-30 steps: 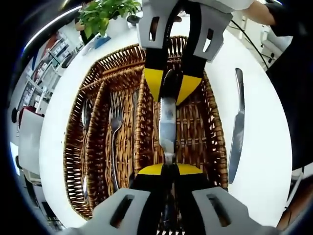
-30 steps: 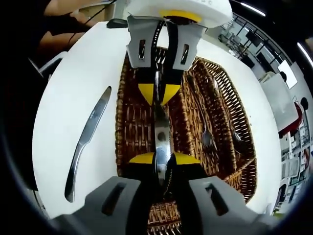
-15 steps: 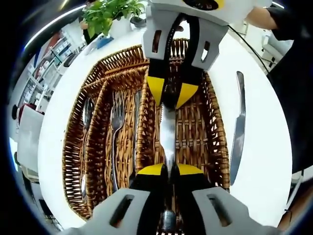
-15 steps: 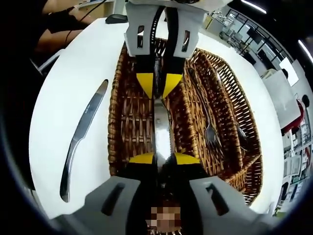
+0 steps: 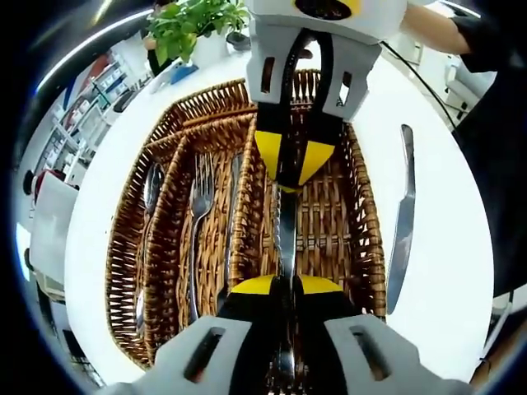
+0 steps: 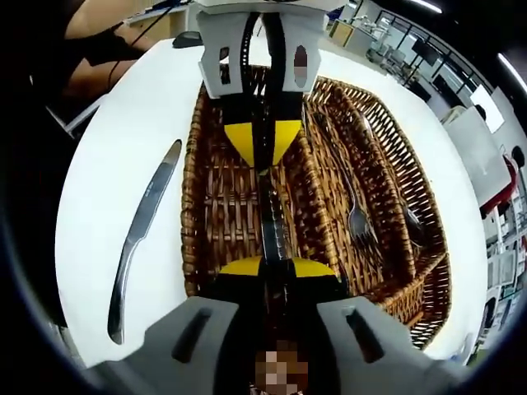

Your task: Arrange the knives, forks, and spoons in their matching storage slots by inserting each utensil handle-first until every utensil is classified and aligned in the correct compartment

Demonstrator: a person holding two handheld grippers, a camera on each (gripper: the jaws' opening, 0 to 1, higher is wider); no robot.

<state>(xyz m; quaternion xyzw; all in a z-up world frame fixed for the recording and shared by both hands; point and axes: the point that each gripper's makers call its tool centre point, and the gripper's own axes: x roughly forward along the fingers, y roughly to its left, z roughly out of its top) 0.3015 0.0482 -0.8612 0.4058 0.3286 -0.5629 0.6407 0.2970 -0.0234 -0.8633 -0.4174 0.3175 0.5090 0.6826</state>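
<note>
A table knife (image 5: 286,230) hangs over the wide compartment of a wicker cutlery tray (image 5: 368,247), turned edge-on. My left gripper (image 5: 284,285) is shut on one end of it and my right gripper (image 5: 288,170) is shut on the other end, facing it. In the right gripper view the same knife (image 6: 270,220) runs from my right gripper (image 6: 265,267) up to the left gripper (image 6: 263,158), above the tray (image 6: 191,214). A fork (image 5: 198,212) and a spoon (image 5: 151,185) lie in the narrow slots. A second knife (image 5: 401,222) lies on the white table beside the tray.
The second knife (image 6: 140,230) lies beside the tray's long wall, on bare white tabletop (image 6: 123,140). The fork (image 6: 356,216) and spoon (image 6: 412,226) fill the narrow slots. A potted plant (image 5: 193,20) stands beyond the tray. A person's arm (image 6: 90,49) reaches over the table's edge.
The held knife has rolled from flat to edge-on between the two grippers. Both grippers stay shut on it over the wide compartment; the views have shifted slightly.
</note>
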